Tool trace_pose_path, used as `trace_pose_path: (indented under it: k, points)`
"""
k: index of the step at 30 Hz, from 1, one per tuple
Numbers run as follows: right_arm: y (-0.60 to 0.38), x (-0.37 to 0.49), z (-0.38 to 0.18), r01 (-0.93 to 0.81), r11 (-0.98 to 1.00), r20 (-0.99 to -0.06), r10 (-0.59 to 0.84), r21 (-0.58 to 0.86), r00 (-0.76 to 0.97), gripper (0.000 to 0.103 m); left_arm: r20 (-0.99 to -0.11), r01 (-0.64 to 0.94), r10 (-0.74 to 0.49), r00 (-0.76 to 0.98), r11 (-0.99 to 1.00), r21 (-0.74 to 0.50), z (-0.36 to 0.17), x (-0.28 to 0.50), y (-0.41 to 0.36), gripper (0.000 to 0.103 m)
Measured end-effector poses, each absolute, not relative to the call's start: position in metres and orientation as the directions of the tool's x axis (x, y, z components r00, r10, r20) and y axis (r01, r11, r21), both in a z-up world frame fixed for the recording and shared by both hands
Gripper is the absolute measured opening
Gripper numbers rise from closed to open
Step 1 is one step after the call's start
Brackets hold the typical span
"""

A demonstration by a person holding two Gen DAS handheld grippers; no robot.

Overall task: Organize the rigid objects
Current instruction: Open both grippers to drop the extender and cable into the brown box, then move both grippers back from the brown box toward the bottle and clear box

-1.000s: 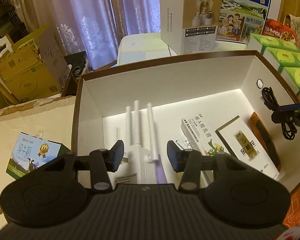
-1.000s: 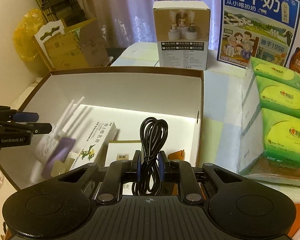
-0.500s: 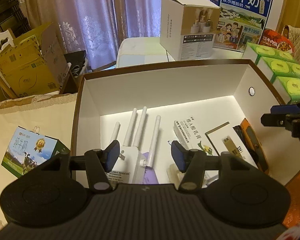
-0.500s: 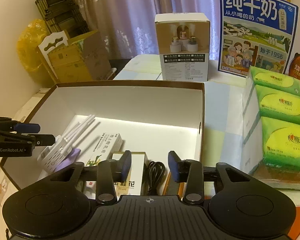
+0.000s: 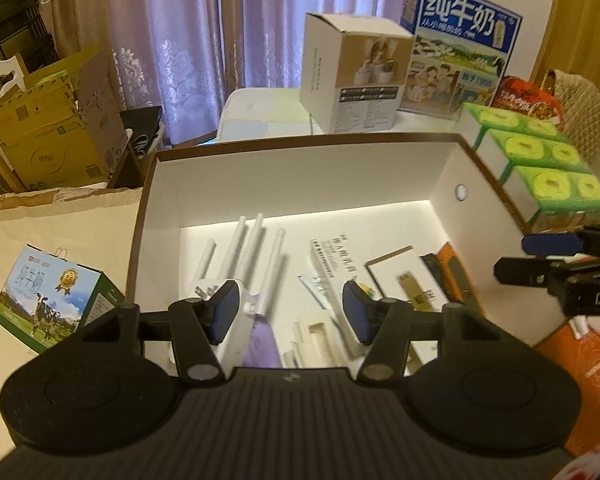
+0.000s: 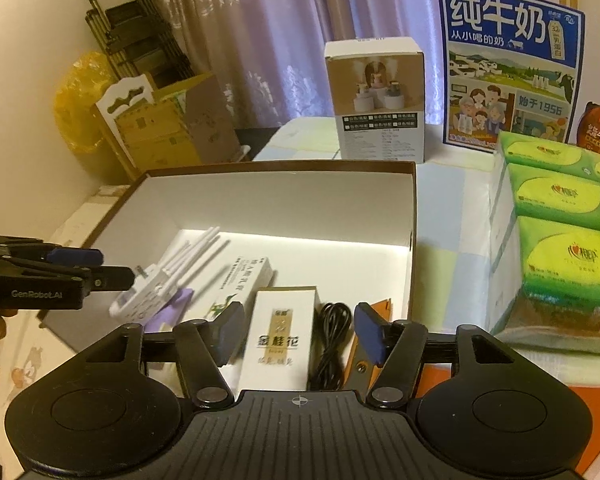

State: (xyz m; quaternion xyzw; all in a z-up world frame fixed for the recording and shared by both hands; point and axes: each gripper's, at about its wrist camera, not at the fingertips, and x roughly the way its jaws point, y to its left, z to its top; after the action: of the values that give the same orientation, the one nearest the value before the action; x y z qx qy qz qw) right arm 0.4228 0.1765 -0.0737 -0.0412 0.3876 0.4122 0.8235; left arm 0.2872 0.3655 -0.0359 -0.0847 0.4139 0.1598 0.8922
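Observation:
A brown-edged white box (image 5: 300, 184) (image 6: 284, 196) holds a white router with antennas (image 5: 240, 256) (image 6: 172, 276), a long white carton (image 6: 244, 284), a white and gold box (image 6: 278, 332) (image 5: 404, 280), a coiled black cable (image 6: 330, 344) and an orange item (image 5: 456, 268). My left gripper (image 5: 290, 312) is open and empty above the box's near edge; it also shows in the right wrist view (image 6: 100, 268). My right gripper (image 6: 300, 334) is open and empty above the cable and gold box; it also shows in the left wrist view (image 5: 540, 256).
Behind the box stand a humidifier carton (image 6: 376, 100) and a blue milk carton (image 6: 508, 68). Green tissue packs (image 6: 560, 220) lie to the right. A small milk box (image 5: 52, 296) sits left of the box. Cardboard boxes (image 5: 48, 132) stand at the far left.
My right gripper opened and let the black cable go into the box, then drew back and up. My left gripper drew back slightly, still open.

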Motion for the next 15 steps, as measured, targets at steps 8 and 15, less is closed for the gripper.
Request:
trace_pose_path:
  k: [8, 15]
  points:
    - [0.148, 0.395, -0.061, -0.711, 0.646, -0.646, 0.673, 0.278, 0.359, 0.063, -0.749, -0.330, 0.173, 0.639, 0.942, -0.064, -0.023, 0.270, 0.328, 0.053]
    - [0.111, 0.374, -0.060, -0.688, 0.662, -0.647, 0.669, 0.297, 0.365, 0.064, -0.749, -0.279, 0.109, 0.654, 0.954, -0.105, -0.022, 0.256, 0.286, 0.053]
